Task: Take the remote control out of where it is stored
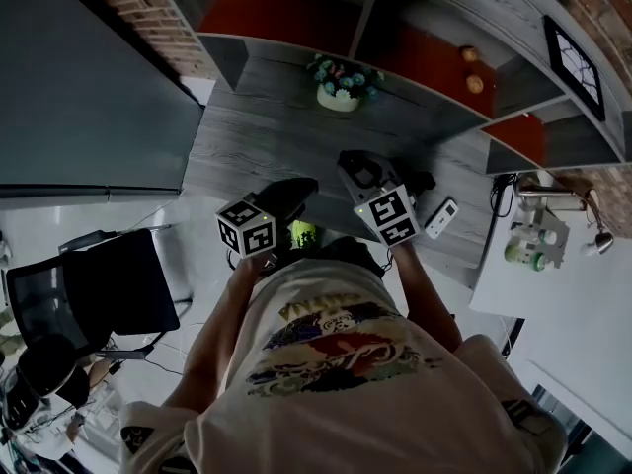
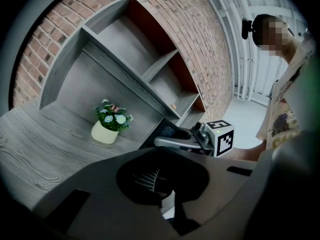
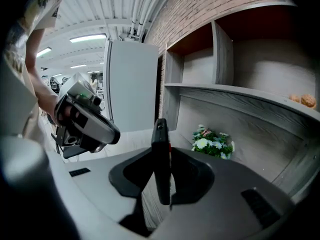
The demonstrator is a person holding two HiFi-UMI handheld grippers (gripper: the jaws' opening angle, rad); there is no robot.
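Note:
My right gripper (image 3: 156,204) is shut on a thin black remote control (image 3: 161,156), which stands edge-on between the jaws in the right gripper view. The left gripper view shows the same remote (image 2: 167,129) as a flat black slab sticking out of the right gripper (image 2: 186,140) above the grey wooden desk (image 2: 35,149). In the head view the right gripper (image 1: 361,172) hangs over the desk's front part, with the left gripper (image 1: 284,199) beside it on the left. The left gripper's jaws (image 2: 172,211) are dark, and nothing shows between them.
A white pot of flowers (image 1: 340,89) stands at the back of the desk (image 1: 257,136) under the open shelves (image 1: 425,28). A small white device (image 1: 441,217) lies near the desk's right end. A black office chair (image 1: 94,294) is at the left and a white table (image 1: 563,304) at the right.

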